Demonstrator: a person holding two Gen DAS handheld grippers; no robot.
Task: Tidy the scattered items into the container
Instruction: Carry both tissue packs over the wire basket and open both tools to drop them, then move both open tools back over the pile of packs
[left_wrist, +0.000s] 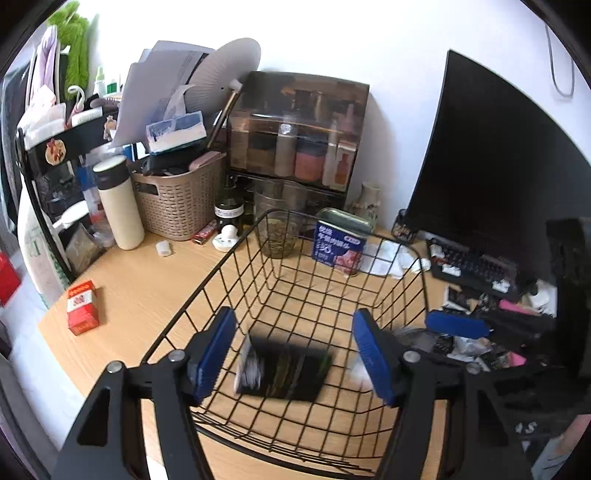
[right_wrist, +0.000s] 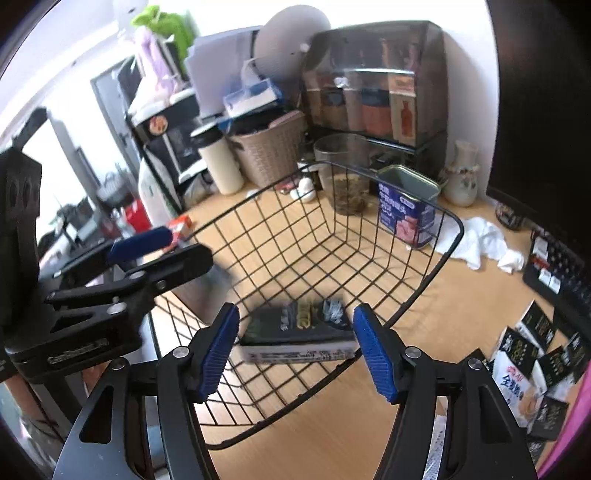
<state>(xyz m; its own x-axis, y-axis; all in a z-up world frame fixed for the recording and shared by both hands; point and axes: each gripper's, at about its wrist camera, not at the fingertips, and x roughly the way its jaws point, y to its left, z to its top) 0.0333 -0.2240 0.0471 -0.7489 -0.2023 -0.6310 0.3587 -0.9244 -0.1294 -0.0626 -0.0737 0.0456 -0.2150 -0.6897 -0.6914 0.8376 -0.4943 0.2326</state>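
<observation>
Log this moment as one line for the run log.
left gripper: open, empty | right gripper: open, empty | dark box: inside wire basket | red box: on desk, outside basket | packets: outside basket

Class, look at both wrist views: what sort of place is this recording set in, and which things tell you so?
Most likely a cluttered home desk in a bedroom or study. A dark monitor stands over a keyboard on the wooden desktop, and a tinted cosmetics organiser of bottles sits against the wall.
</observation>
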